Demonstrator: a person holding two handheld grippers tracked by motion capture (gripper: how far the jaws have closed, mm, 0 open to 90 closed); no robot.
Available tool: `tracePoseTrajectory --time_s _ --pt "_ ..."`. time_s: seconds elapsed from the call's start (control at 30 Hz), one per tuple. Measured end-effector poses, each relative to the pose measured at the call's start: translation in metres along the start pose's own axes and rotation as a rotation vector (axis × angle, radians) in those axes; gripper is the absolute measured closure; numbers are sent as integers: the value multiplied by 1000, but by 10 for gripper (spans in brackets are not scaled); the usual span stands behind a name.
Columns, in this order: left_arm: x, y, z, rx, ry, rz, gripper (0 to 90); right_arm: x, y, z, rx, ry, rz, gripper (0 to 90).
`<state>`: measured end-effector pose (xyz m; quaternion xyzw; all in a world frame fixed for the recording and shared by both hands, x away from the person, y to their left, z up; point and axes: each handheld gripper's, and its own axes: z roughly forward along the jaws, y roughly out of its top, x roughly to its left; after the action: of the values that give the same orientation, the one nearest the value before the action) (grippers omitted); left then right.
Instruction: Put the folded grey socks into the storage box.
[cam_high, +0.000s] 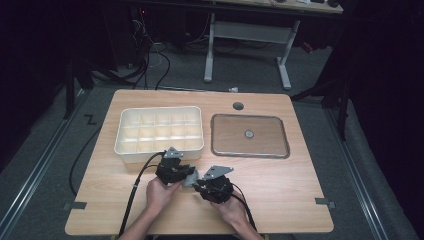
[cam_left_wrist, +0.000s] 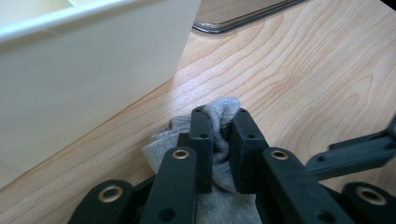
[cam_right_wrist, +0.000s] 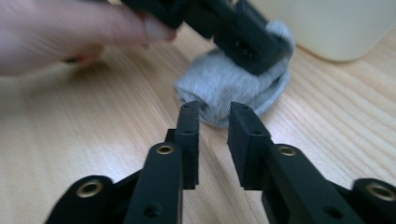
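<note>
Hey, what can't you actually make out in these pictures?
- Grey sock: lower part hidden behind the left gripper in the left gripper view.
- White divided box: cell contents too small, high view.
- Small round thing on the metal tray: too small to identify.

The grey cloth (cam_left_wrist: 219, 154) is half hidden between the left claw (cam_left_wrist: 219, 122) (its lower end cut off); the hand (cam_right_wrist: 60, 35) is blurred.
</note>
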<state>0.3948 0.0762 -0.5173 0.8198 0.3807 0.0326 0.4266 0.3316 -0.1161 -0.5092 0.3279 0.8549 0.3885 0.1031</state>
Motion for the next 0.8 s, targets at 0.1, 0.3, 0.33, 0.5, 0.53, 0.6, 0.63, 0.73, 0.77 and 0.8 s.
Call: tracePoseTrajectory --time_s 0.1,0.3,0.33,0.5,0.53,0.6,0.63,0.73,0.77,0.8 --pt "0 0 0 -1 -2 -4 810 1 6 -6 -30 3 -2 729" --pt "1 0 0 -4 -7 -8 809 6 20 5 -32 -7 -23 798" --pt "1 0 0 -4 -9 -9 809 5 21 9 -26 -10 -28 803" --pt "4 1 0 -2 -28 -24 802 -3 17 24 16 -6 -13 818" --pt "5 1 0 -2 -35 -30 798 -4 17 25 17 0 -15 819" --pt "6 1 0 -9 -43 -35 780 -5 16 26 22 -2 -13 826" --pt "6 1 -1 -11 -48 -35 757 -5 15 26 24 -2 -14 829" --pt "4 3 -4 -37 -56 -58 650 -8 12 28 43 2 0 839" --pt "5 3 -6 -43 -53 -58 625 -9 10 30 67 1 -5 849" --pt "6 4 -9 -45 -69 -62 617 -9 7 32 67 1 -6 852"
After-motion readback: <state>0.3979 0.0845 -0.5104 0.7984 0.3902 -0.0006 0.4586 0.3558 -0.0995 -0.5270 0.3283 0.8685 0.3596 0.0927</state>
